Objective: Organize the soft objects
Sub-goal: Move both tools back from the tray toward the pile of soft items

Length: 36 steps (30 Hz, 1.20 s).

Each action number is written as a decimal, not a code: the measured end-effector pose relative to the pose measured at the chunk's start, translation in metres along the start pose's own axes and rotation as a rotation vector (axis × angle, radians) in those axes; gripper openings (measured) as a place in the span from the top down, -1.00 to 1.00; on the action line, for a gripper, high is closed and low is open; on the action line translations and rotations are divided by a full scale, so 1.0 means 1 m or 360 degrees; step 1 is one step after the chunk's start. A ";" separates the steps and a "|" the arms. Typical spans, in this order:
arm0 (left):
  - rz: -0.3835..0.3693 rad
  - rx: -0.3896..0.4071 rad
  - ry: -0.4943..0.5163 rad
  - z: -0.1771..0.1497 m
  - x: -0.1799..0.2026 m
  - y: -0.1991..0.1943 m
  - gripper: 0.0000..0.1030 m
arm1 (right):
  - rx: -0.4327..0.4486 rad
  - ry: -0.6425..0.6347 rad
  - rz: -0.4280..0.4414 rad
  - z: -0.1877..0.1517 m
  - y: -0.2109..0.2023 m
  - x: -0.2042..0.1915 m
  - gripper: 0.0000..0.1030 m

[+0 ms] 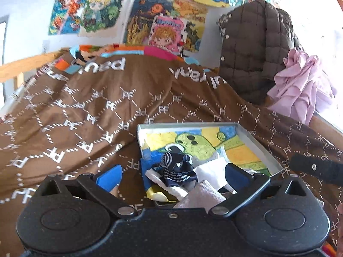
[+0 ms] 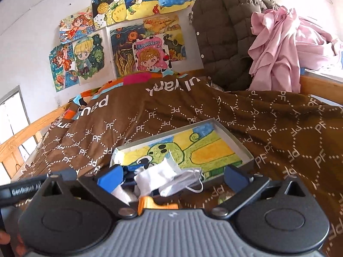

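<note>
A shallow box (image 1: 257,143) with a green cartoon drawing inside lies on the brown bedspread (image 1: 85,111). Its near end holds a navy striped sock (image 1: 175,169), white cloth (image 1: 211,172) and a pale grey cloth (image 1: 201,197). My left gripper (image 1: 171,175) is open, its fingers either side of that pile, holding nothing. In the right wrist view the box (image 2: 233,137) holds white cloth (image 2: 158,176) and a white face mask (image 2: 186,182). My right gripper (image 2: 171,178) is open over the box's near end, empty.
A brown quilted jacket (image 1: 253,49) and a pink garment (image 1: 304,87) hang at the back right. Drawings (image 1: 137,19) cover the wall. A wooden bed rail (image 1: 19,66) runs at the left. The other gripper's black finger (image 1: 317,168) shows at right.
</note>
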<state>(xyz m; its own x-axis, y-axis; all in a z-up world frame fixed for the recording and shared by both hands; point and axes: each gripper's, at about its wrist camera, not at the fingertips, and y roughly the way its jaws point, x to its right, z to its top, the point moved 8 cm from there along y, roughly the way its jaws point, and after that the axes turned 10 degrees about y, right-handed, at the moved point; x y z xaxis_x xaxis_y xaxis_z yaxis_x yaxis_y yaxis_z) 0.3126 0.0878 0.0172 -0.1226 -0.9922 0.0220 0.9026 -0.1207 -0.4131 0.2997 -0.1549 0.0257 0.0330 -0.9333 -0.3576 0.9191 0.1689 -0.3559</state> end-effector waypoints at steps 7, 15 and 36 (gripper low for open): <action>0.0080 0.0044 0.0042 -0.006 0.008 -0.041 -0.98 | 0.0033 -0.0041 -0.0047 -0.018 -0.042 0.006 -0.99; 0.0080 -0.0027 0.0049 -0.031 0.021 -0.076 -0.98 | 0.0062 -0.0123 -0.0046 -0.033 -0.083 0.005 -0.99; 0.0161 -0.0026 0.0241 -0.067 0.053 -0.139 -0.98 | 0.0008 -0.0088 -0.0051 -0.060 -0.144 0.024 -0.99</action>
<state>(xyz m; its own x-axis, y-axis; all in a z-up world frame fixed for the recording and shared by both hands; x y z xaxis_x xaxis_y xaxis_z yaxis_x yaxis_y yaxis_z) 0.1528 0.0545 0.0151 -0.0931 -0.9832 -0.1572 0.9069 -0.0185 -0.4210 0.1450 -0.1826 0.0166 0.0252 -0.9544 -0.2976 0.9221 0.1371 -0.3618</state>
